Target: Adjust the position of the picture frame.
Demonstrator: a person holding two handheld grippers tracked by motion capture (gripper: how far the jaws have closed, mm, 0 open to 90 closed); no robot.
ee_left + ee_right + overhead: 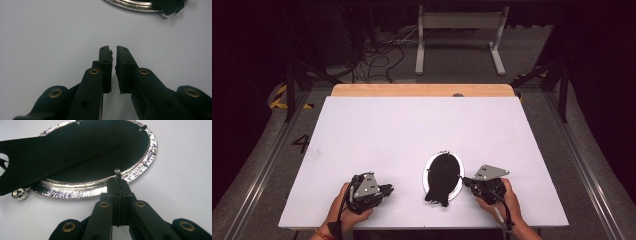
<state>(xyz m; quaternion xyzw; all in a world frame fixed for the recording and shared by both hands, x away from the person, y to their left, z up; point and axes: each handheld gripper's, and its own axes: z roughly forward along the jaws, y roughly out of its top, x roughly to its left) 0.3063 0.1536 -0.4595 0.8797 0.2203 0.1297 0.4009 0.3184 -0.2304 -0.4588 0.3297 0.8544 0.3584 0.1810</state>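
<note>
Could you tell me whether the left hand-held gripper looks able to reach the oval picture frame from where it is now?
Probably yes. The left hand-held gripper rests on bare white table, its jaws nearly closed and pointing towards the oval picture frame, with nothing lying between them. The right hand-held gripper pinches a clip on the frame's opposite edge.

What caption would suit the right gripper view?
Shut right tongs meet a small metal tab on the rim of an oval silver picture frame lying face down.

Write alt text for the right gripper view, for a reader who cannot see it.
The right hand-held gripper, its jaws closed together, pinches a small metal tab on the rim of an oval silver picture frame lying face down on a white table. The frame's black stand angles away leftward.
</note>
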